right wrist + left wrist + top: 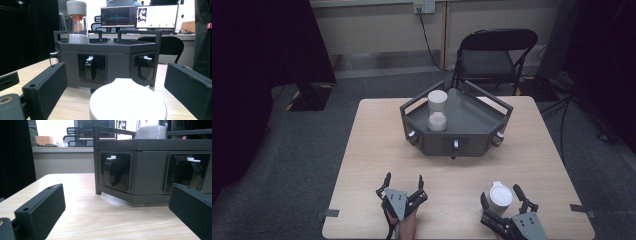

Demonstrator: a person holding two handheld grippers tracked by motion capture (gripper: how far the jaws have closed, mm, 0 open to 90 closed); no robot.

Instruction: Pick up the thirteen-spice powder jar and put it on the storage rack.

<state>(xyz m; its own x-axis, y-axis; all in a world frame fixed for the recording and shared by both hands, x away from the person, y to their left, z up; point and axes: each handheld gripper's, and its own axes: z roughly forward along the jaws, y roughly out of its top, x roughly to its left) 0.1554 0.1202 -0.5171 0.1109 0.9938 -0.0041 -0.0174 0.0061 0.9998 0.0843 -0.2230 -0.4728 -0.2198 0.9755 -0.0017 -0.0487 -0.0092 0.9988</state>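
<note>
The right gripper (502,200) is wide around the near cup (500,195), not yet gripping; one jar (437,110) already stands in the tray (472,131); left gripper (403,184) wide, empty

The white cup (500,196) stands upright between my right tongs (501,200) at about five o'clock on the worktop (377,150), its round white top (128,100) facing up, both pads apart from its sides.

I am working at a light wooden table (372,150); a dark grey tray (472,120) and a white container (500,196) are standing directly on it.
</note>
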